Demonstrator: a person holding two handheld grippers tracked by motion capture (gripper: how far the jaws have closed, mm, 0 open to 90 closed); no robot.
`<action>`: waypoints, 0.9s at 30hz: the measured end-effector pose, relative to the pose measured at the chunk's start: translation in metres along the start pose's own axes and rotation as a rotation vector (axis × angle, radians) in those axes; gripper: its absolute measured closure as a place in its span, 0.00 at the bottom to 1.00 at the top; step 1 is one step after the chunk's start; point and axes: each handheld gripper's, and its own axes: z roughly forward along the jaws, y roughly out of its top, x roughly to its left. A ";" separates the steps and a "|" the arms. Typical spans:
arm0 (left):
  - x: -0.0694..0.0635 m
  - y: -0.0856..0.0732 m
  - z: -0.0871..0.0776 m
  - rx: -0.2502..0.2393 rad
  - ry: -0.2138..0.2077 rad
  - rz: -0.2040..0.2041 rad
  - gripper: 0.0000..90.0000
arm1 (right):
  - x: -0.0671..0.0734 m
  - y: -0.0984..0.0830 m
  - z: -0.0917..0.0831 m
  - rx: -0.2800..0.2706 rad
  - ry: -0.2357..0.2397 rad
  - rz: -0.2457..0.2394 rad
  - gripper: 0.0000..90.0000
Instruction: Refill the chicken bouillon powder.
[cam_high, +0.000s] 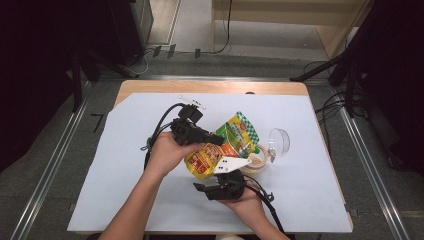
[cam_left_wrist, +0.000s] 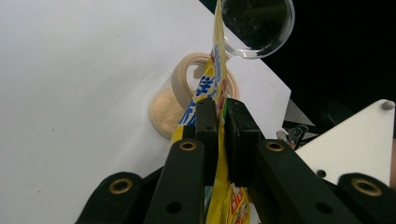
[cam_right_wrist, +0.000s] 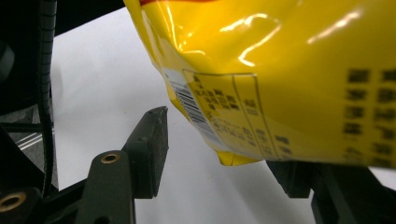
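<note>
Pouring from the pouch into the cup, partway through

The left gripper (cam_left_wrist: 222, 116) is clenched on the glossy yellow-and-green snack pouch (cam_high: 220, 147), tilted above the clear plastic cup (cam_left_wrist: 187, 100) already holding beige powder; the right gripper (cam_right_wrist: 219, 144) is released under the pouch's bottom corner; the clear round lid (cam_high: 279, 141) lies off.

Three cameras, one shared pouch

High view looks down from above; both gripper views sit close, sharing the yellow pouch (cam_high: 220, 147) at frame centre.

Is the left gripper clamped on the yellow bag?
Yes, in the left gripper view the left gripper has both jaws pressed against the yellow bag, pinching its thin edge between them.
</note>
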 end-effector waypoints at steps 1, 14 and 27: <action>0.001 -0.001 -0.001 0.001 -0.003 0.001 0.95 | 0.000 0.000 0.000 0.004 -0.001 -0.003 0.49; 0.010 -0.012 -0.009 0.007 -0.013 -0.008 0.97 | 0.002 -0.006 0.001 0.014 -0.014 -0.005 0.48; 0.018 -0.018 -0.014 0.012 -0.017 -0.005 0.98 | -0.001 -0.010 0.002 0.028 -0.027 0.005 0.48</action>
